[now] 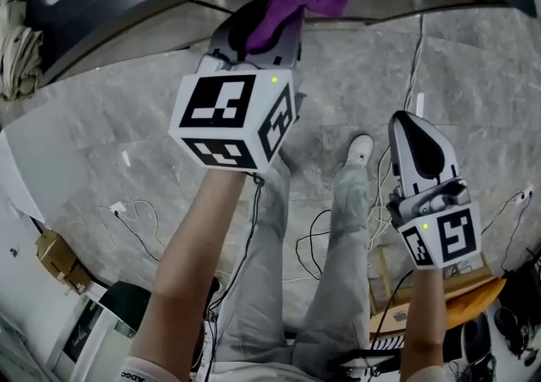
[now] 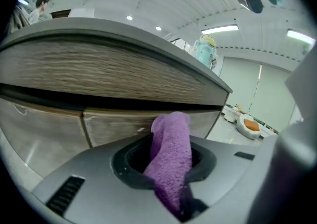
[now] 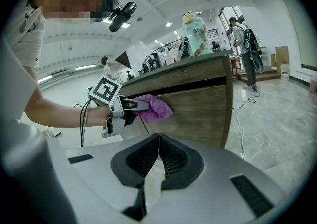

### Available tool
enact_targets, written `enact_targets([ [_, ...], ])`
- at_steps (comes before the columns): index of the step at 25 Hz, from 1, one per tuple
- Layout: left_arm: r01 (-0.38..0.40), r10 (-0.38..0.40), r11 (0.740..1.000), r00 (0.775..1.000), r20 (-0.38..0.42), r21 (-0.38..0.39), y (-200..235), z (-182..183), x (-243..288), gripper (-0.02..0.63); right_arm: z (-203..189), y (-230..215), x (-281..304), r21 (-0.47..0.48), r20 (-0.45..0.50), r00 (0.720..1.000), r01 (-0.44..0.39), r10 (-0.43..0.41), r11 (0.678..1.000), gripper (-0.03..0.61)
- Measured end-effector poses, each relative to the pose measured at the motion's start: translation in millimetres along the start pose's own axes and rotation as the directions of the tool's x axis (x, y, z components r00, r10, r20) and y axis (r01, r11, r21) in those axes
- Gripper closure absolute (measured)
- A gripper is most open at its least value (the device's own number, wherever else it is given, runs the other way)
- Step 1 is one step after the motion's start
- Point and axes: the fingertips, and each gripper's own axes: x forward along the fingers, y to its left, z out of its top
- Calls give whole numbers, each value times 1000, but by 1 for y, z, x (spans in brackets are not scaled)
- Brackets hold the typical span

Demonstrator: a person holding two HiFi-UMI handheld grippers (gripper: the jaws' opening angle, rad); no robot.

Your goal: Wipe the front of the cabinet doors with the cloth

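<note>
Cloth (image 2: pixel 171 158) is pinched between the fingers of your left gripper (image 1: pixel 269 34). Its bunched free end leads them to the upper part of the cabinet door (image 3: pixel 198 114), just under the cabinet's dark gap. I cannot tell whether it is truly pressing on the wood. Your right gripper (image 3: pixel 158 154) hangs back from the cabinet, its fingers pressed together on nothing.

To wipe well, I'd lay the bunched end flat on the door so cloth, not fingertip, meets the wood. Stroke along the grain in overlapping passes, working from the gap down. Only a narrow strip seems held, so a hard drag may pull it out; press lightly and check the pinch.

As for edges, a seam (image 2: pixel 84 129) between two doors lies a little along the cabinet from the cloth on one side. The cabinet's corner (image 3: pixel 229 104) lies on the other, so ease off before the cloth slips round it. A bottle (image 3: pixel 194 29) stands on the cabinet's top, well above the door and likely out of your way. The floor (image 1: pixel 127 118) below the cabinet looks open, but cables (image 1: pixel 313 241) trail across it back from the cabinet, so mind them if you step sideways.
</note>
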Motion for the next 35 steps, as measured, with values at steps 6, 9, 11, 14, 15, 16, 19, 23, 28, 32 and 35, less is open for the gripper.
enact_targets([
  [6, -6, 7, 999, 1000, -14, 51, 55, 5, -32, 518, 9, 50, 34, -13, -20, 999, -34, 34, 999, 552],
  [9, -21, 21, 1000, 1000, -17, 16, 80, 3, -44, 518, 14, 66, 45, -28, -32, 999, -41, 41, 999, 552],
  [11, -36, 36, 999, 999, -20, -4, 92, 0, -52, 518, 18, 74, 47, -32, -25, 999, -44, 43, 998, 552],
  [14, -64, 64, 998, 997, -34, -16, 99, -9, -61, 520, 17, 76, 45, -28, -7, 999, -40, 39, 999, 552],
  [15, -81, 80, 997, 996, -41, -17, 99, -15, -63, 520, 14, 73, 45, -20, -5, 999, -37, 37, 999, 552],
  [16, -96, 95, 995, 994, -48, -17, 97, -22, -64, 520, 10, 67, 45, -6, -6, 999, -35, 35, 999, 552],
  [19, -91, 89, 996, 993, -79, -17, 69, -49, -58, 522, -5, 45, 36, 43, -15, 1000, -24, 24, 999, 552],
  [23, -56, 49, 997, 993, -111, -62, 3, -74, -27, 522, -15, 0, 9, 23, -42, 999, -29, 30, 999, 552],
  [28, 6, -14, 996, 995, -98, -84, -79, -64, 33, 520, -19, -67, -26, 35, -65, 998, -13, 15, 999, 552],
  [32, 52, -58, 996, 993, -103, -68, -126, -61, 75, 520, -21, -105, -45, 92, -54, 999, 0, 5, 996, 552],
  [35, 75, -78, 997, 990, -122, -27, -149, -62, 104, 520, -24, -122, -53, 106, -48, 999, 5, 0, 994, 552],
])
